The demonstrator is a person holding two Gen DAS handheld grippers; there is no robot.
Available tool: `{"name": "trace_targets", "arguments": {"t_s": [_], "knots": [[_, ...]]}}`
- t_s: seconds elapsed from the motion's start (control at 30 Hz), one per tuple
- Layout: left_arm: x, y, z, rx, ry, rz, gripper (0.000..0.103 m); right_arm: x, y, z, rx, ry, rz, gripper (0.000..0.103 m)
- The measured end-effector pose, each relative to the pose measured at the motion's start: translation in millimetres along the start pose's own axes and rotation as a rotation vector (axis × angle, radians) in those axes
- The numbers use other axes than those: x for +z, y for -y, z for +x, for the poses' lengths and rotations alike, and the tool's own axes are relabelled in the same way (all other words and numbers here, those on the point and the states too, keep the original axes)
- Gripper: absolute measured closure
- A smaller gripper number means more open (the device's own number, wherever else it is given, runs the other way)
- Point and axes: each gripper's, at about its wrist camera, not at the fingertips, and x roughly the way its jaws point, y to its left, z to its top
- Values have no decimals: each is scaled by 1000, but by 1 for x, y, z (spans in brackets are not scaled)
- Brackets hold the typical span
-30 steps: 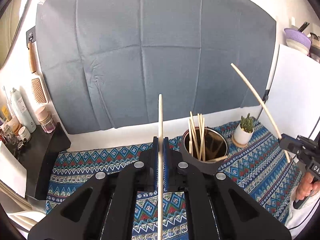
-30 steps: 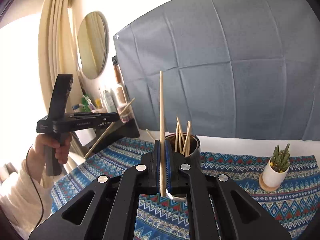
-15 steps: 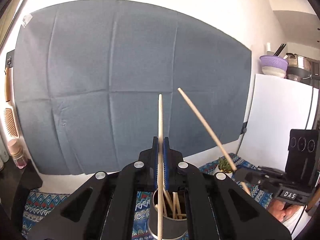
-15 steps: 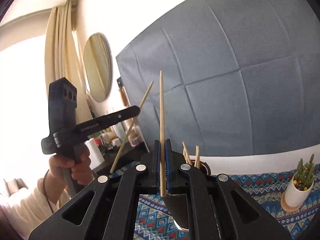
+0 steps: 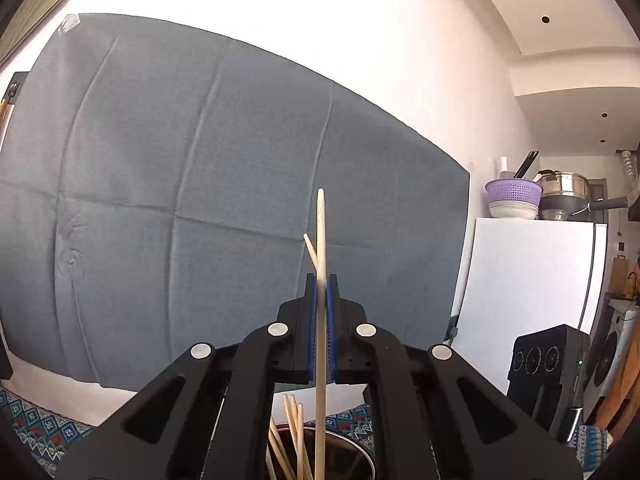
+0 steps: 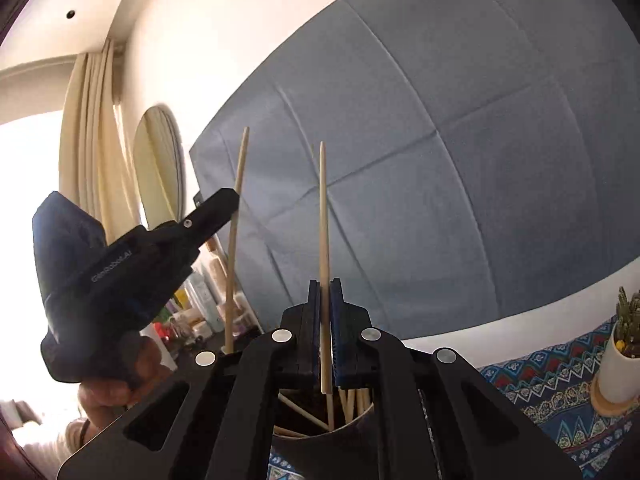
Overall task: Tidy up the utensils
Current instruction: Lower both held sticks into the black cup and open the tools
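Two wooden chopsticks are being held over a dark cylindrical holder, one in each hand-held gripper. In the left wrist view, the jaws of the left gripper are being pressed together on a pale chopstick, which is being kept upright; its lower end is seen passing down in front of the holder's mouth, where several chopsticks are already standing. Whether its tip is inside the rim cannot be told. In the right wrist view, the jaws of the right gripper are likewise being pinched on a second chopstick, pointed end up, with its lower end hanging just above the holder's opening.

The left gripper is also being shown at the left of the right wrist view, held in a person's hand, its chopstick nearly vertical and just to the left of the holder.

The holder is standing on a surface covered by a blue patterned cloth, with a small potted cactus at the far right. A grey cloth backdrop is hanging behind.

Progress is judged as advanced: a bundle is already stored, and both held chopsticks are being positioned for release. Lowering and letting go remain; whether further utensils are left on the surface cannot be seen.
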Motion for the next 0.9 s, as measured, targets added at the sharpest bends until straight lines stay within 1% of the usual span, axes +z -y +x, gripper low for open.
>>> {"name": "trace_targets", "arguments": {"t_s": [0.27,0.4,0.5,0.57,0.77,0.9], "knots": [[-24,-5,8,44,12,-16,98,-25,12,19,13,-48,9,98],[-35,-7,11,35,-4,-29,98,-33,13,23,11,-65,2,98],[-42,-8,11,41,-12,-24,98,-36,10,20,8,-75,-25,98],[-45,-10,9,31,-24,-26,98,-37,10,16,9,-87,-34,98],[-51,-11,2,60,-47,25,98,-33,3,5,-10,-120,-96,98],[-50,-11,-3,92,-66,59,98,-30,-12,0,-40,-169,-198,98]]}}
